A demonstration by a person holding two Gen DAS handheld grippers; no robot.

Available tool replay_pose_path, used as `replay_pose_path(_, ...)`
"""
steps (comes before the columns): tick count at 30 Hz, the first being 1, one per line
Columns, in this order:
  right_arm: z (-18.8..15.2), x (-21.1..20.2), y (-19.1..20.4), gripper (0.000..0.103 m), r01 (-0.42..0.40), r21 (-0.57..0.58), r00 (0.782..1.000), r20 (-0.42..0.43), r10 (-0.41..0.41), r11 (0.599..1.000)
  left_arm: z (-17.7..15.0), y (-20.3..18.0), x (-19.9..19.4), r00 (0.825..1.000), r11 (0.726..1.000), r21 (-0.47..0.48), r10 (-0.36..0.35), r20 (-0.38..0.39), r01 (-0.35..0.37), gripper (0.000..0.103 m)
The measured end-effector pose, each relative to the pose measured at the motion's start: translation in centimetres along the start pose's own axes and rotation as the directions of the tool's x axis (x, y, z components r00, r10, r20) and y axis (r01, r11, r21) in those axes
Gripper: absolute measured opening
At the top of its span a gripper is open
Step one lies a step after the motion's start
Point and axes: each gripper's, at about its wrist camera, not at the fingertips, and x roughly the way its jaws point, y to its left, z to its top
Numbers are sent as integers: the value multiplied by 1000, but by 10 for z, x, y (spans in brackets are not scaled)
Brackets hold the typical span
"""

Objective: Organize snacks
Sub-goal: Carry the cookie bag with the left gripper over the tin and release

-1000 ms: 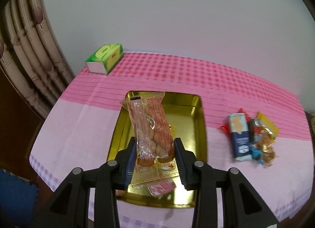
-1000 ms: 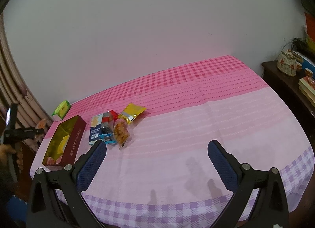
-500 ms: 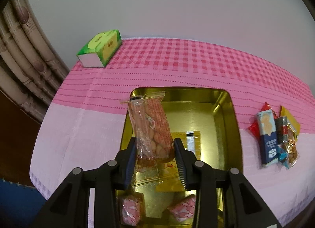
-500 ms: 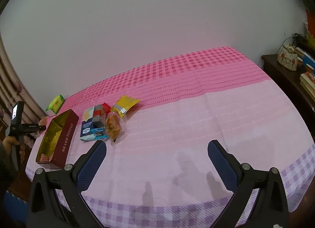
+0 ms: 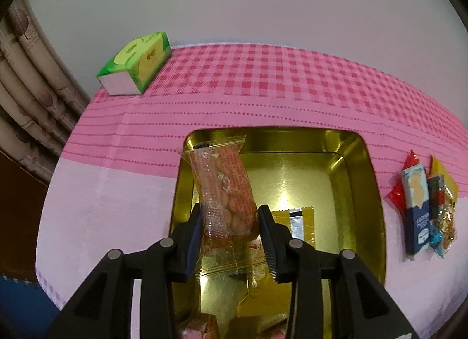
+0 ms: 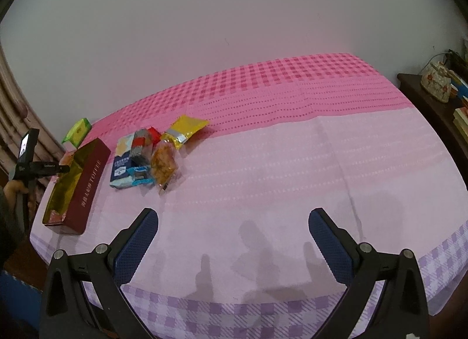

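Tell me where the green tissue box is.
In the left wrist view, the green tissue box sits at the table's far left corner, beside the curtain, beyond the gold tin.

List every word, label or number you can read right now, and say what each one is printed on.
"TOFFEE": gold capitals at the end of a line of print on the maroon side of the tin; the characters before it are too small to read.
Green tissue pack: print blurred, unreadable.
Clear snack packet in the left gripper: red print, unreadable.
Blue packet in the pile: white print too small.
Nothing else is legible.
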Motion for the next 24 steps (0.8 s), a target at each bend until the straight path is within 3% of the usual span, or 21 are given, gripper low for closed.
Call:
replay_pose_path(14,-4,7,6,102,6,-36,1000,-23,-7,999,1,-5,24,999,999,12,34,-18,-34,38)
replay_pose_path(16,-4,7,6,102,4,-37,1000,-25,-5,999,1,-7,25,999,999,23,44,-14,-44,41)
replay_pose_path(18,-4,7,7,102,3,-37,1000,-25,-4,999,0,-7,20,998,998,35,60,-1,-60,56)
replay_pose_path(19,-4,8,7,102,2,-37,1000,-26,-3,999,-2,-6,13,998,998,34,53,24,-54,59)
replay_pose_path(24,-4,6,9,102,-4,-38,1000,-28,3,999,-14,7,-28,998,1000,20,-2,69,0,60)
